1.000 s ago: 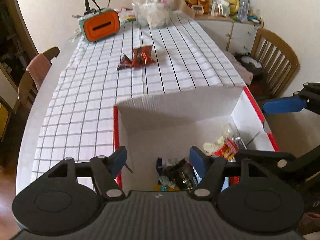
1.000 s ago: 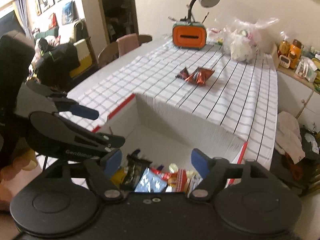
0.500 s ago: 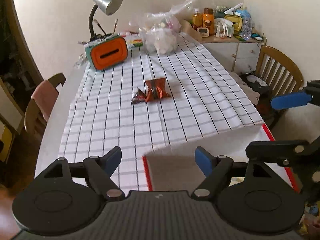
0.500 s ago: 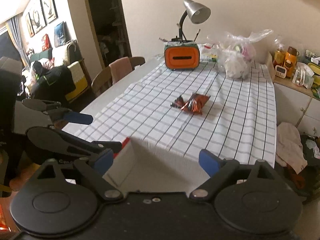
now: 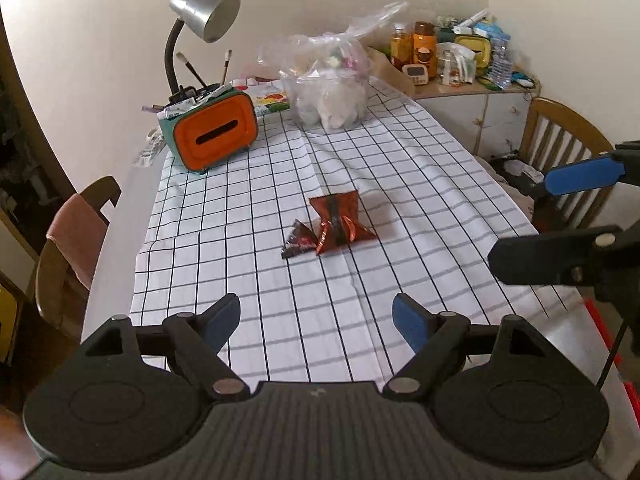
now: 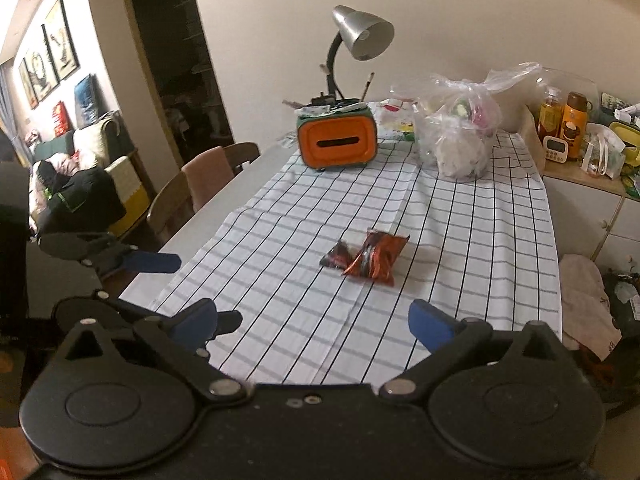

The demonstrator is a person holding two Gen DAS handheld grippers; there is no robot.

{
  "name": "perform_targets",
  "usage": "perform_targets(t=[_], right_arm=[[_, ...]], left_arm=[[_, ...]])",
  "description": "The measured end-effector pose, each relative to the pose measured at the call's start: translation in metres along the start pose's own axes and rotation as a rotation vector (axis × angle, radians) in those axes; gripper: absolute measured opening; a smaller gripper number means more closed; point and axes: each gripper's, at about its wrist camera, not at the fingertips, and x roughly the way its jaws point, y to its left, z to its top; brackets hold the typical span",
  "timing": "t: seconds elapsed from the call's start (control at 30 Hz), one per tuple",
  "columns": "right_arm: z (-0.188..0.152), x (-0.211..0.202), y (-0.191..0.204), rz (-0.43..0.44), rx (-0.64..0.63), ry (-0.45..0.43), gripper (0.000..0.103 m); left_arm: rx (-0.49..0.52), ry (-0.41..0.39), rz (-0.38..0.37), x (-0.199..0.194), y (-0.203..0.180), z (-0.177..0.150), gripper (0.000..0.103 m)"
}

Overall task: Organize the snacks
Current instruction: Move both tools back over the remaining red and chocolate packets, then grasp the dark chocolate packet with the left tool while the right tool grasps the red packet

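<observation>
No brand or writing can be read on the two snack packets: the red foil packet (image 5: 340, 222) and the small dark triangular packet (image 5: 299, 240) touch each other in the middle of the checked tablecloth (image 5: 420, 184); the left gripper (image 5: 316, 320) has its jaws apart and opening, with nothing between them; the right gripper (image 6: 312, 322) has its jaws very wide and opening, also holding nothing; both are above the near part of the cloth, well apart from the packets; an orange box (image 6: 338, 142) stands at the far end under a lamp (image 6: 360, 36).

Glossy foil snack packets (image 5: 338, 226), cloth tablecloth (image 5: 420, 184)
</observation>
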Motion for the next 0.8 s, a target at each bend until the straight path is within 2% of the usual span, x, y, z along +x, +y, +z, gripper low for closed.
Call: perform_targets(t=[0.4,0.5,0.8], right_arm=[[0.036,0.074,-0.030,-0.063,0.098,0.019,0.103],[0.043,0.098,-0.038,-0.086,0.121,0.040,0.103],[0.052,0.169,-0.065,-0.131,0.268,0.136,0.102]], left_arm=[[-0.038,-0.002,-0.002,0.069,0.041,0.031,0.084],[-0.045,0.005,0.010,0.088,0.048,0.034,0.084],[-0.105,0.038,-0.032,0.149,0.067,0.032,0.084]])
